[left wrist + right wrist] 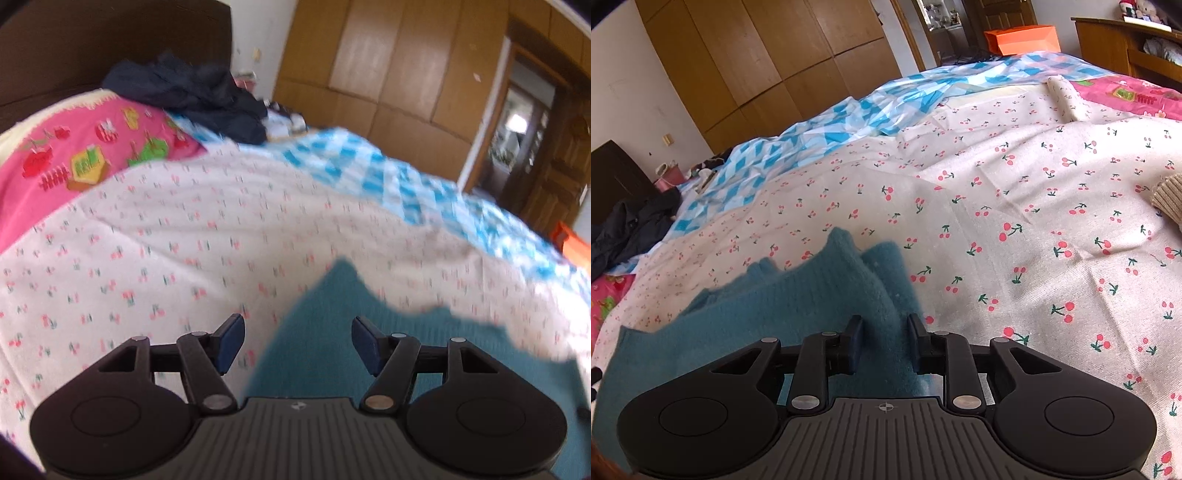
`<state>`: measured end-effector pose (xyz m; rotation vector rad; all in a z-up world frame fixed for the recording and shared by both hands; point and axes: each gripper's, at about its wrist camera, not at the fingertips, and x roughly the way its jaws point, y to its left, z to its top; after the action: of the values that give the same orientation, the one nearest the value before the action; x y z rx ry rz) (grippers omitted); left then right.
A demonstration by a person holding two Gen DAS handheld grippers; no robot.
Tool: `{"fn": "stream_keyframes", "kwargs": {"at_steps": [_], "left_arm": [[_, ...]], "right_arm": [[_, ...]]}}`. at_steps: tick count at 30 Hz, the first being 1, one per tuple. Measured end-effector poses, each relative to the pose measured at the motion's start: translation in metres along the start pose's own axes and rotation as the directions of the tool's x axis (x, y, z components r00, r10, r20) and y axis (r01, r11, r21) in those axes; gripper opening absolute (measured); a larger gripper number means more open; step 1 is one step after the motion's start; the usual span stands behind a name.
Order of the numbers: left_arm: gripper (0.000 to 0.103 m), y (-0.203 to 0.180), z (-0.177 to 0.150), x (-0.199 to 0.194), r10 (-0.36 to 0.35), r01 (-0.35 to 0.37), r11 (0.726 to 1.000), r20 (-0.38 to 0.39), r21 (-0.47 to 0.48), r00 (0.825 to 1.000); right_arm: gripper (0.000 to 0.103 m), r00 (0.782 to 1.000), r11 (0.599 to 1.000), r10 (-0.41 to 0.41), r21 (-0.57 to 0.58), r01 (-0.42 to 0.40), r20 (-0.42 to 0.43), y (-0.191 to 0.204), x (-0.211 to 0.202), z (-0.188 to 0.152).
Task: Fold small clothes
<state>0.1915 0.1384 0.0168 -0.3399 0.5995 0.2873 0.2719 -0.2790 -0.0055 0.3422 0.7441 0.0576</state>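
Observation:
A teal knitted sweater (812,295) lies on the cherry-print bedsheet (997,203). My right gripper (884,326) is shut on a raised fold near the sweater's right edge, the fabric pinched between its blue pads. In the left wrist view the same teal sweater (369,295) spreads under my left gripper (299,332). That gripper is open, its fingers (232,339) wide apart over the sweater's left edge and nothing pressed between them. This view is blurred.
A dark heap of clothes (192,92) lies at the bed's far end beside a pink patterned blanket (74,147) and a blue checked sheet (369,166). A beige knit item (1167,199) sits at the right. A wooden wardrobe (388,66) stands behind the bed, an orange box (1019,38) beyond its foot.

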Motion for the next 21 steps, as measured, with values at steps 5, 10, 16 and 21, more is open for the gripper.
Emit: {"fn": "stream_keyframes", "kwargs": {"at_steps": [5, 10, 16, 21], "left_arm": [[0.079, 0.012, -0.019, 0.019, 0.019, -0.024, 0.998, -0.088, -0.056, 0.996], [0.078, 0.014, -0.014, -0.007, 0.033, -0.034, 0.999, -0.046, -0.037, 0.998], [0.078, 0.031, -0.031, -0.040, 0.017, -0.021, 0.998, -0.052, -0.067, 0.998], [0.079, 0.050, -0.044, -0.036, -0.011, -0.008, 0.989, -0.133, -0.146, 0.991]], "right_arm": [[0.023, 0.999, 1.000, -0.020, -0.006, 0.020, -0.026, -0.002, 0.005, -0.003], [0.028, 0.998, 0.998, -0.054, -0.027, 0.055, 0.015, 0.006, -0.020, 0.005], [0.029, 0.999, 0.988, -0.011, -0.155, 0.018, 0.047, 0.032, -0.052, -0.017], [0.025, 0.994, 0.974, -0.100, -0.206, 0.089, -0.041, 0.039, -0.030, -0.035]]}}
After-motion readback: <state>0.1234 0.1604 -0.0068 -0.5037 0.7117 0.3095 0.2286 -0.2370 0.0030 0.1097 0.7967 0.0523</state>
